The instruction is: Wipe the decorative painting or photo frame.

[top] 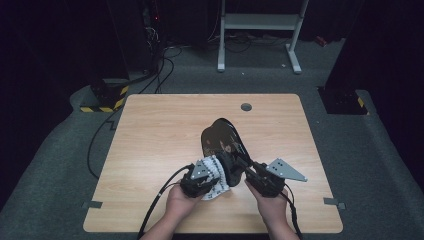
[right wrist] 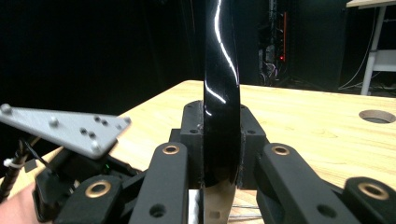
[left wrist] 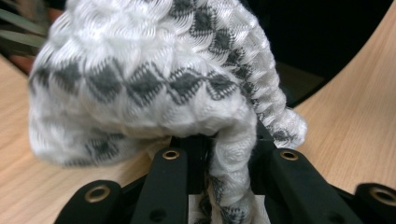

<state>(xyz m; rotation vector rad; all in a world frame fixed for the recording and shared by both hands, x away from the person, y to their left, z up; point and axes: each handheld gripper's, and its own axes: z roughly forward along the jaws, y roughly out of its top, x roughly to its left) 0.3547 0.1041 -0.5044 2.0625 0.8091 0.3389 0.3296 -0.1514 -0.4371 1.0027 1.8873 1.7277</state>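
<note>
A white knitted sock with grey diamonds bunches in front of my left gripper, which is shut on a strip of its fabric. The sock sits against the near end of a glossy black foot-shaped form, which is raised and tilted above the table. My right gripper is shut on the form's thin edge, seen end-on. Both grippers meet near the table's front middle, the left one's grey plate beside the right.
The light wooden table has a round cable hole near its far edge. Beyond lie grey carpet, black cables, a yellow-black striped base and a white desk frame.
</note>
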